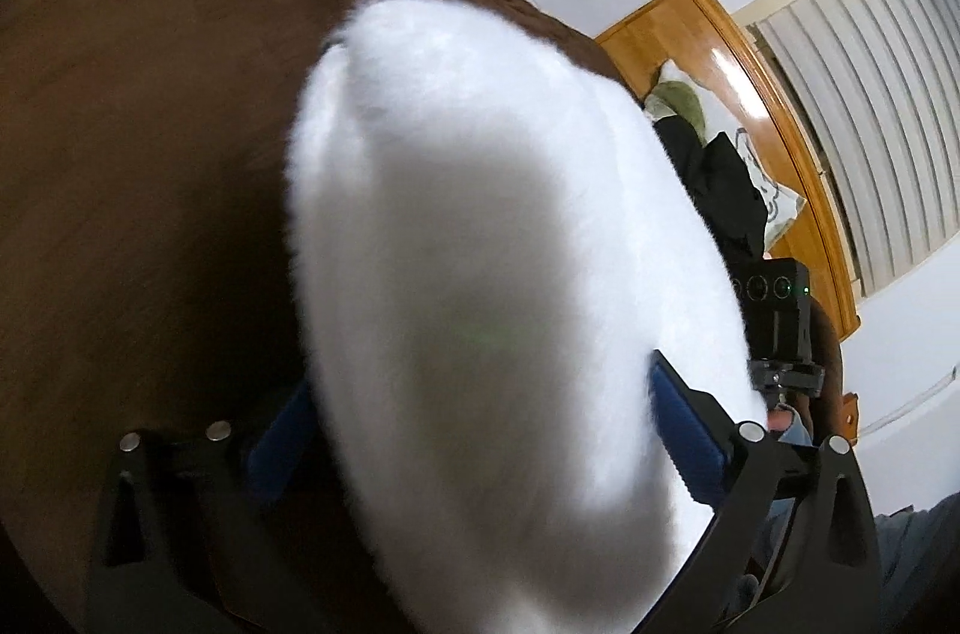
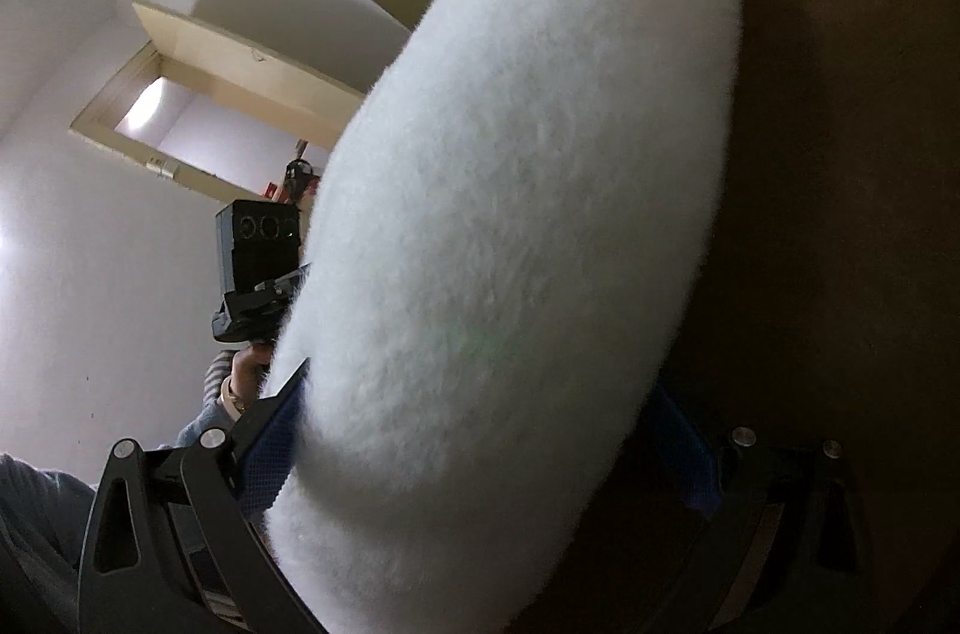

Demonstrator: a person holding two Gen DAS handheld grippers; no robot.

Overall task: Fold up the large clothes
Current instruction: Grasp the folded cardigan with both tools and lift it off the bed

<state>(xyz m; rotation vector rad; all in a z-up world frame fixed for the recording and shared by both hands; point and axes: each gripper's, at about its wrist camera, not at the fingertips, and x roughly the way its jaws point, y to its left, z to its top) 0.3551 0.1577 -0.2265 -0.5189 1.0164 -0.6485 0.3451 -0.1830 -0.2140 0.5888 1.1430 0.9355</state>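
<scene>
- Right now a white fluffy garment, gathered into a thick, rounded bundle, lies on a brown bedspread and fills most of both wrist views.
- The left tool has its jaws spread wide, with the near end of the bundle between them. Its blue pads sit right at the bundle's flanks, and the fleece hides part of the left-hand one.
- The right tool is just as wide, and the garment runs between its two fingers. One blue pad lies against the fluffy edge; the other is in shadow on the far side.
- Whether any pad actually presses into the pile cannot be told, because the long fibres blur the contact line.
- From the right wrist, a hand wearing a bracelet holds the other tool's grip beside the bundle.
- Beyond the bedspread are a wooden headboard, a ribbed shutter and, in the right wrist view, an open doorway.
</scene>
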